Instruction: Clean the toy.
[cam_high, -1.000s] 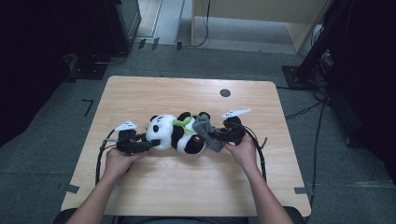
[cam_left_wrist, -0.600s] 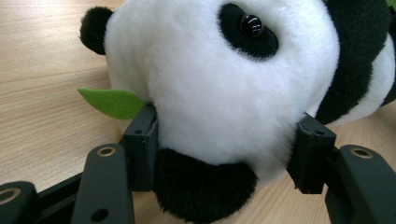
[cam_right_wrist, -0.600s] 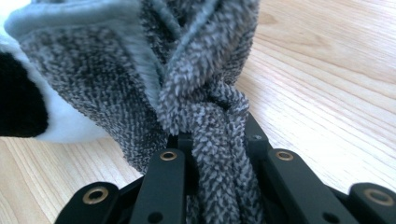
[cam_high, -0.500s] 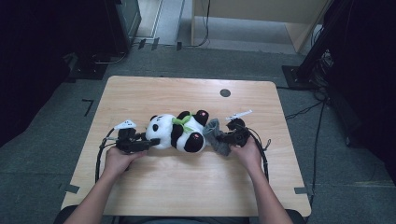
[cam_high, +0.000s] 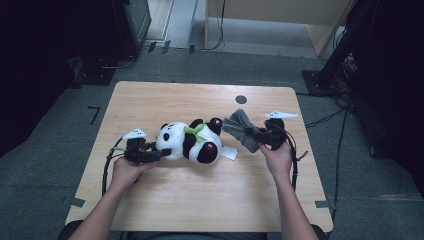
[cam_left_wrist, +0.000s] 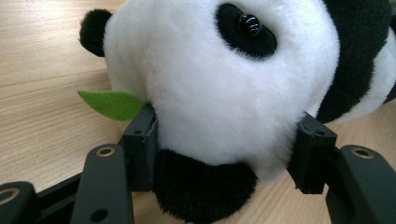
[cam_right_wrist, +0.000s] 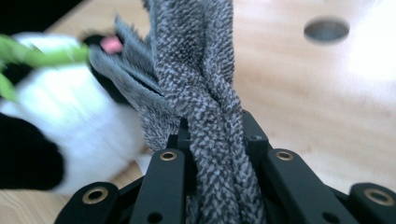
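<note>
Pulled off the panda (cam_high: 192, 142), the grey cloth (cam_high: 241, 129) has gone right, pinched in the right tool (cam_high: 257, 135) (jaws nearly closed). Left tool (cam_high: 159, 153), half open, clamps the head, so undressing looks done.

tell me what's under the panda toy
The panda toy lies on the bare wooden table, with a white tag poking out beside it. Whatever sits right beneath its body is covered.
</note>
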